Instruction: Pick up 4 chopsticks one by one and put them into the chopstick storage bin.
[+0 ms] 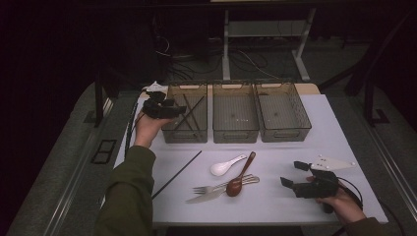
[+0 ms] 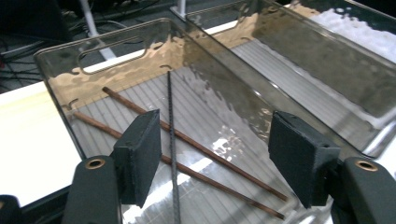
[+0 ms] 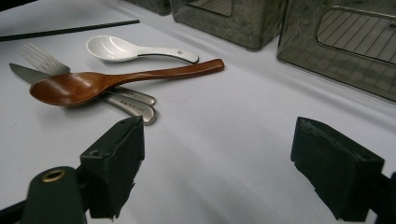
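Two thin, stiff, light black chopsticks: left gripper (image 2: pixel 212 158) jaws wide above one (image 2: pixel 172 140) in the left bin (image 2: pixel 60 70); pinch mid-length.

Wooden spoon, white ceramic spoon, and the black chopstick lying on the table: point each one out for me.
Wooden spoon (image 3: pixel 70 87), right gripper view, on its bowl.
White ceramic spoon (image 3: pixel 112 48), right gripper view, on its bowl.
Black chopstick (image 1: pixel 178 173), high view, mid-shaft, on the table.

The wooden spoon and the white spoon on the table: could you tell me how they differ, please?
The wooden spoon is brown and long-handled; the white spoon is glossy, shorter and stubbier. The wooden spoon lies across the fork and knife; the white spoon lies directly on the table. Both lie bowl-up, untouched by either gripper.
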Motion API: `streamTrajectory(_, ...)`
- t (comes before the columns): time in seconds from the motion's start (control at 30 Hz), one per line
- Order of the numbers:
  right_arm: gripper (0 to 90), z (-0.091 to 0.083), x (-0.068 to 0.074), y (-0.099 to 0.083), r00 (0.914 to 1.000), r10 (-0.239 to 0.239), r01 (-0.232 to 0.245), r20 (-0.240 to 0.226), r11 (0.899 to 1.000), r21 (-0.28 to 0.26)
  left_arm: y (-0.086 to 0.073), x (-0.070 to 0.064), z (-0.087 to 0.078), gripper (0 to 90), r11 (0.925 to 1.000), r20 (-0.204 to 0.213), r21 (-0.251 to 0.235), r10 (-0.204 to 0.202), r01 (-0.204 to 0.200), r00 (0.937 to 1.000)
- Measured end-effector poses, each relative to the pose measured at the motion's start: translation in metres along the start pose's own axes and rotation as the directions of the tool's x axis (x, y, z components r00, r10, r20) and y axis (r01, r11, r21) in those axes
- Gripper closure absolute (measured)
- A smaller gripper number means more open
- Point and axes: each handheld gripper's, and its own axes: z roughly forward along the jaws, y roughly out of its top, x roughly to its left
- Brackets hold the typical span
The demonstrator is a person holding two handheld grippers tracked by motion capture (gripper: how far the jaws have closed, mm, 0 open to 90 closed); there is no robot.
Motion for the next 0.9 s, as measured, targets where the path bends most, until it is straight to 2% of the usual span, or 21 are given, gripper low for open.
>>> streamTrajectory(0.33,17.0,0.0,0.0,0.0,1.0,-0.001,0.001,0.002,1.0,0.003,-0.003,-0.022,-0.018,29.5,0.9987,0.045,-0.018,0.048,-0.047,0.9978)
streamTrajectory(0.6,17.0,0.002,0.001,0.0,1.0,-0.005,0.005,0.002,1.0,0.001,-0.016,-0.037,-0.032,29.3,0.9968,0.057,-0.023,0.077,-0.076,0.9954)
streamTrajectory(0.9,17.0,0.007,0.001,0.0,0.9999,-0.011,0.01,0.003,1.0,0.014,-0.036,-0.05,-0.047,28.2,0.9963,0.073,-0.029,0.083,-0.081,0.9939)
